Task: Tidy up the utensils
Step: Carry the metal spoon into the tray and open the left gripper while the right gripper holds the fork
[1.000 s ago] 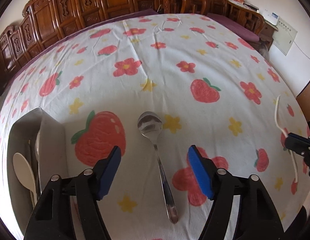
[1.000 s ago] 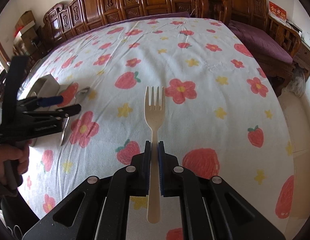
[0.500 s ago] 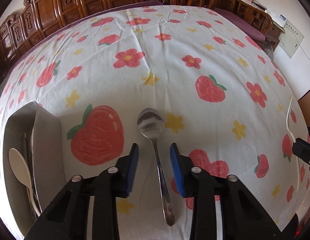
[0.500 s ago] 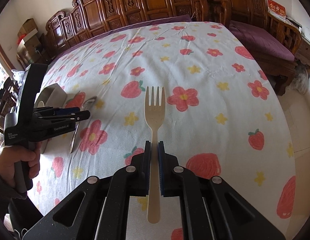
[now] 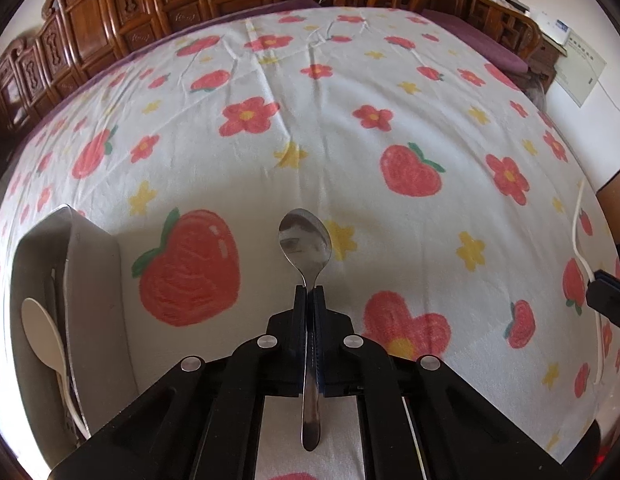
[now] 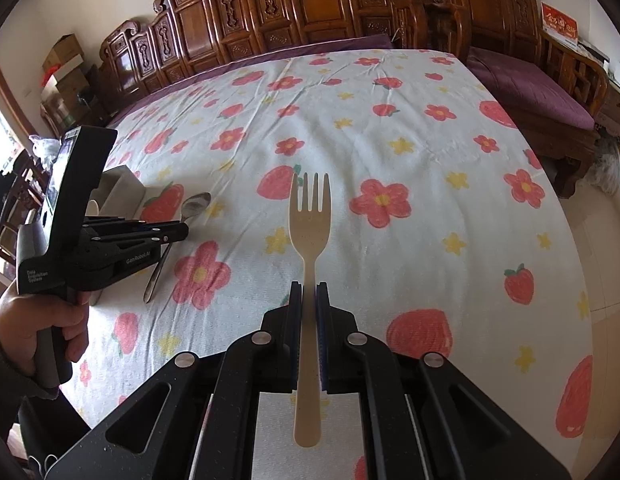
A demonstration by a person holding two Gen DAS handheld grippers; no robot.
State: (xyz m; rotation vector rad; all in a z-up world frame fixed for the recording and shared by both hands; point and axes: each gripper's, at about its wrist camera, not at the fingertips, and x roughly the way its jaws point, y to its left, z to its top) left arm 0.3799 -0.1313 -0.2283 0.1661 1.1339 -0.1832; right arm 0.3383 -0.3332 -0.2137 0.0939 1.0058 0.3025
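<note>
My left gripper is shut on the neck of a metal spoon, bowl pointing forward just above the flowered cloth. It also shows in the right wrist view with the spoon. My right gripper is shut on a beige plastic fork, tines forward, held above the cloth. A grey utensil holder stands to the left of the left gripper, with a beige spoon inside.
The table is covered by a white cloth with strawberries and flowers. Carved wooden chairs line the far edge. The fork and right gripper tip show at the right edge of the left wrist view.
My left gripper has closed from wide open onto the spoon's neck and moved forward along it. My right gripper has kept hold of the fork.
</note>
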